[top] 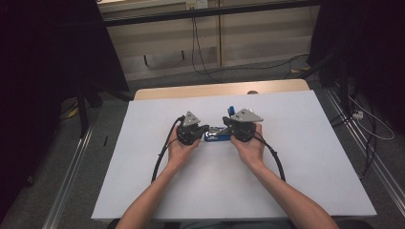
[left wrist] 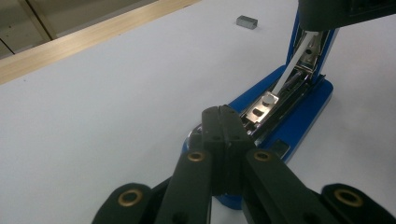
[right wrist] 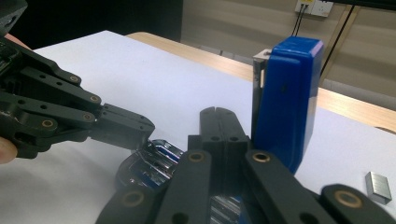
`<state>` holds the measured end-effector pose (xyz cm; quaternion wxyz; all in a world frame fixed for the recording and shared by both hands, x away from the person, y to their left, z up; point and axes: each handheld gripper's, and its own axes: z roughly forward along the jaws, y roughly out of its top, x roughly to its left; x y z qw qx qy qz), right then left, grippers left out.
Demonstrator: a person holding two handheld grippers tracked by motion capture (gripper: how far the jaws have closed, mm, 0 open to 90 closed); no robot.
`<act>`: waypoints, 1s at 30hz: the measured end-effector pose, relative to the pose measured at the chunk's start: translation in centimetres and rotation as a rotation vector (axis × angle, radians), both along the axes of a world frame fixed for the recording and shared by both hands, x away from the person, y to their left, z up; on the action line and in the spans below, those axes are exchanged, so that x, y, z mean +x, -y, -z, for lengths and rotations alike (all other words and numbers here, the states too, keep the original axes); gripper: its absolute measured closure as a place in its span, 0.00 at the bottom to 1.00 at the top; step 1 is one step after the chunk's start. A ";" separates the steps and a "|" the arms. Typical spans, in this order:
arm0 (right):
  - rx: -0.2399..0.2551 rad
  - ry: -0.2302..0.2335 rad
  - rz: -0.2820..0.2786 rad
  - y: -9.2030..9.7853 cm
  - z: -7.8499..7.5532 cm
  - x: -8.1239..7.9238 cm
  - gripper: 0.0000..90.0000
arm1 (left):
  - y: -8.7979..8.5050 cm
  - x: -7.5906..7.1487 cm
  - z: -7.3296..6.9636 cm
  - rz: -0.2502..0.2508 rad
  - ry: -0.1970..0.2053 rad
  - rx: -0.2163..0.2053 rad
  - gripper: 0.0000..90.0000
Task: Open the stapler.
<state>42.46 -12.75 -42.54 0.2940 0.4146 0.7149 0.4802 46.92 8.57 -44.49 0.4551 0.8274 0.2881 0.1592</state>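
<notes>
Setting: a person sits at a white tabletop [top: 296, 162], a pair of tongs in each hand, the two pairs facing each other.
Left tongs [left wrist: 223, 112]: jaws pressed together with nothing between them; the tips rest at the near end of the stapler's base, over its shiny metal track.
Right tongs [right wrist: 217, 113]: jaws together too, gripping nothing, just beside the raised blue lid.
Stapler [left wrist: 299, 100]: blue, lying open between the two pairs of tongs, base flat on the tabletop, lid swung upright.
Staple block [right wrist: 378, 186]: small and grey, on the tabletop near the right tongs, apart from the stapler.
</notes>
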 end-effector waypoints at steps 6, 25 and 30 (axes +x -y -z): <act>0.002 -0.001 0.004 0.0 -0.1 0.0 1.00 | 0.0 0.0 0.0 -0.004 -0.002 -0.001 1.00; 0.018 0.008 0.052 2.0 -0.5 -0.2 1.00 | -0.1 0.0 0.0 -0.001 0.000 -0.001 1.00; 0.015 0.002 0.054 2.4 -0.5 -0.2 1.00 | 0.0 -0.1 0.1 -0.004 -0.001 -0.004 1.00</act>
